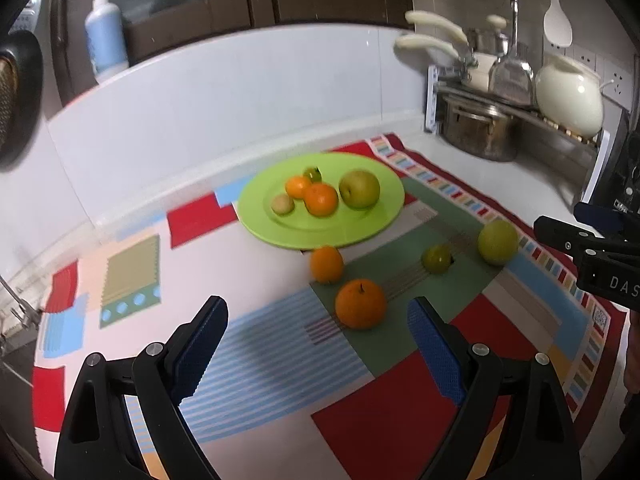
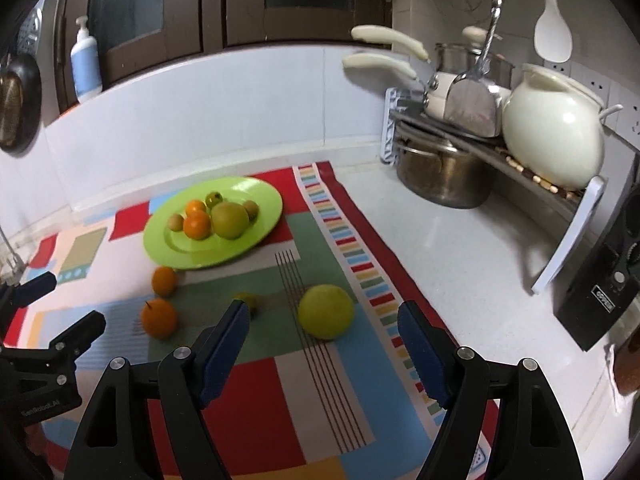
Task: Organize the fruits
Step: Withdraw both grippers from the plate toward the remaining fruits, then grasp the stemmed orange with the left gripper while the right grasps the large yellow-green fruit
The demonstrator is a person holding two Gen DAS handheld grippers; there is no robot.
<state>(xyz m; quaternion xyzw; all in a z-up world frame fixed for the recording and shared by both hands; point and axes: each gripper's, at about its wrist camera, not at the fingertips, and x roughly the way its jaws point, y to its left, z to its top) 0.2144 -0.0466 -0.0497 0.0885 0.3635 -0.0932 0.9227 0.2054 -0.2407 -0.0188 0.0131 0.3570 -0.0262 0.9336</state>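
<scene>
- I see four fruits out on the colored mat (image 1: 400, 408): a big orange (image 1: 361, 304), a small orange (image 1: 327, 264), a little green fruit (image 1: 437, 258) and a big green fruit (image 2: 326, 311).
- The green plate (image 1: 372, 224) sits near the white wall and has more fruit on it. I think the loose ones should go there.
- The big orange looks round, firm and a bit heavy. I think it can roll, so I want to pinch it across its fat middle.
- The big green fruit looks smooth and may be slippery. I would squeeze it softly at the sides.
- My left claw (image 1: 318, 344) is wide open and holds nothing. The big orange lies just ahead of it.
- My right claw (image 2: 324, 346) is open too and empty. The big green fruit is just in front, not touching.
- The little green fruit is blurry and half hidden behind a finger (image 2: 226, 350) in the right view, so I cannot tell what kind it is.
</scene>
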